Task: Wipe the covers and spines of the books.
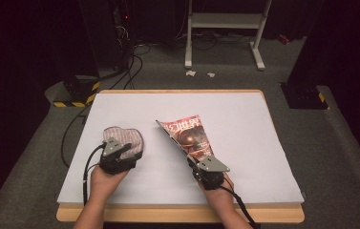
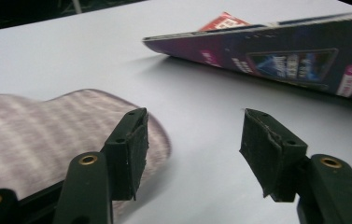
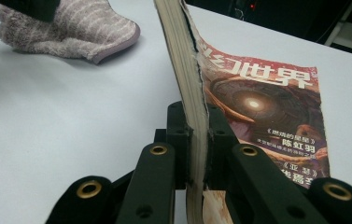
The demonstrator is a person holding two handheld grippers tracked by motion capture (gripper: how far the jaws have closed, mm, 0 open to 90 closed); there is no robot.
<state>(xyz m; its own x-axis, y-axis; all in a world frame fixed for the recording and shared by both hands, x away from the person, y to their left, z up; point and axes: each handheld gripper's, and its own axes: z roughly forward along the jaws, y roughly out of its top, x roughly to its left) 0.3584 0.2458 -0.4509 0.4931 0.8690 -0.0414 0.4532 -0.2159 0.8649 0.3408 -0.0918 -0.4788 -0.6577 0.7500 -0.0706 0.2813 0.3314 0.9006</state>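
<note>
While the magazine (image 3: 257, 107) stands partly open near the middle of the white bench (image 1: 244, 109), its page edge sits squeezed tight inside the right tool (image 3: 197, 140). Beside it, the left tool (image 2: 192, 149) gapes wide, holding nothing, just over the striped cloth (image 2: 38, 135).

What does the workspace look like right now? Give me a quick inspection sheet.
Surface: white table top on a wooden board, flat.
Job's things: magazine, one edge lifted, its red cover tilted; folded striped towel lying flat.
Clutter: nothing seen on the table.
Grippers: right gripper shut on the magazine's edge; left gripper open, one jaw over the towel's edge, nothing between the jaws.
Cables: a black cable trails from each gripper off the near edge.
Surroundings: grey carpet, white frame, floor cables, two paper scraps.
</note>
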